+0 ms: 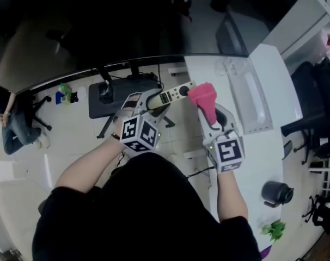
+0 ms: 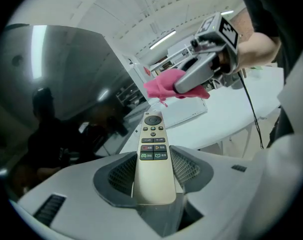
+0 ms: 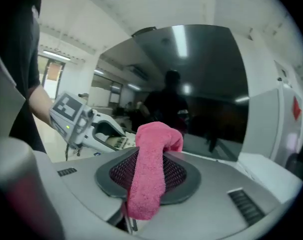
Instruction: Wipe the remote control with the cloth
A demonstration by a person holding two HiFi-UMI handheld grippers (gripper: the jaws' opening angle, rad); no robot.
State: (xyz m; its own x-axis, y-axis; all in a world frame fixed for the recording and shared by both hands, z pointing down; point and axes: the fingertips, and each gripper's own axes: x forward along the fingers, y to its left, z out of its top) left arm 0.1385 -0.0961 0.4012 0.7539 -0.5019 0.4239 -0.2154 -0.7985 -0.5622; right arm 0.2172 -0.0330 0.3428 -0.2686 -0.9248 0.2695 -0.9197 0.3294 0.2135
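Right now you hold both task things up in the air, just off the left edge of the white worktop (image 1: 274,86), so neither rests on anything. Your left gripper (image 1: 156,100) is closed on the lower end of the remote control (image 2: 152,154), its pads pressing the two long sides. The button face and the round pad at the far end stick out free and face up. I judge that a sensible hold, since it leaves most of the surface open to wiping. The remote is a slim, pale bar of hard plastic with rounded edges and small dark and coloured buttons. Sides that smooth could slide in the pads if you push hard along its length. Your right gripper (image 1: 211,115) is clamped on the cloth (image 3: 149,174), a pink terry piece, soft and nubbly. It is bunched into a thick fold that humps above the jaws and droops in front of them. That padded hump sits close to the remote's far end; whether it touches I cannot tell.
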